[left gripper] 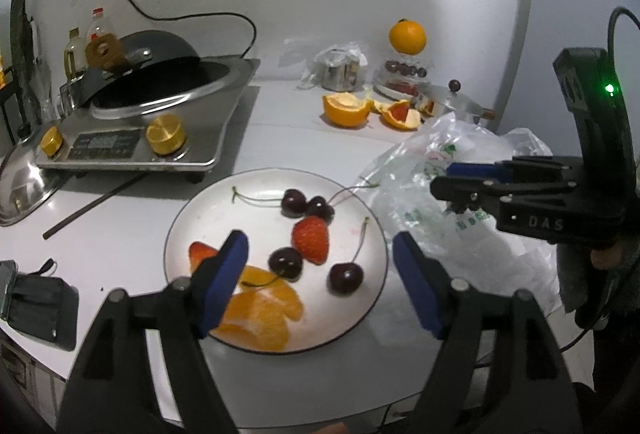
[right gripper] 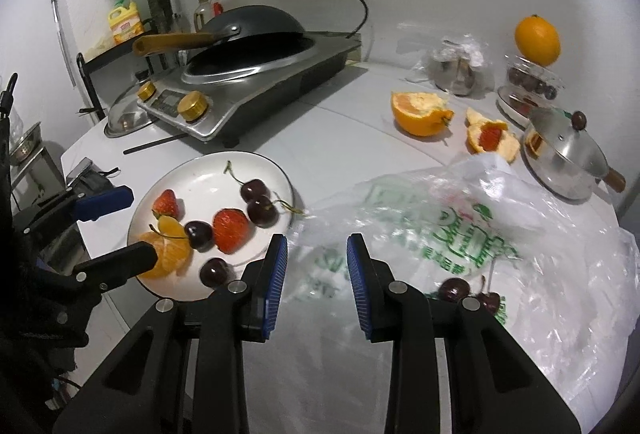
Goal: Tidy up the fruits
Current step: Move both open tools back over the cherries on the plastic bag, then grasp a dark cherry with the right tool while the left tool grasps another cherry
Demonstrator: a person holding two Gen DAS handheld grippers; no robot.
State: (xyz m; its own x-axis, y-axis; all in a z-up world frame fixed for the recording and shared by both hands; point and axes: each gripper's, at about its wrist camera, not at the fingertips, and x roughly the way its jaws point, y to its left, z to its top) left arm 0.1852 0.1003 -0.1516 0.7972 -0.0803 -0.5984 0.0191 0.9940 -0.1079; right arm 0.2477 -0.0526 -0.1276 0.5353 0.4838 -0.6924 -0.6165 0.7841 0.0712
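Note:
A white plate [left gripper: 224, 202] holds several dark cherries [left gripper: 345, 277], two strawberries [left gripper: 311, 239] and peeled orange segments [left gripper: 260, 310]. My left gripper [left gripper: 320, 254] is open and empty, hovering over the plate's near side. My right gripper [right gripper: 317, 254] is open and empty above a clear plastic bag [right gripper: 460, 226], right of the plate [right gripper: 208, 174]. Two cherries [right gripper: 454, 288] lie on the bag beside its right finger. The right gripper also shows in the left wrist view [left gripper: 460, 178], and the left gripper in the right wrist view [right gripper: 120, 226].
An induction cooker with a wok [left gripper: 160, 102] stands at the back left. Orange peels [left gripper: 346, 109], a whole orange [left gripper: 407, 36] on stacked containers, a steel pot [right gripper: 564, 154] and a wrapped tin [right gripper: 456, 68] sit at the back right. A chopstick [left gripper: 92, 204] and a dark pouch [left gripper: 40, 304] lie left.

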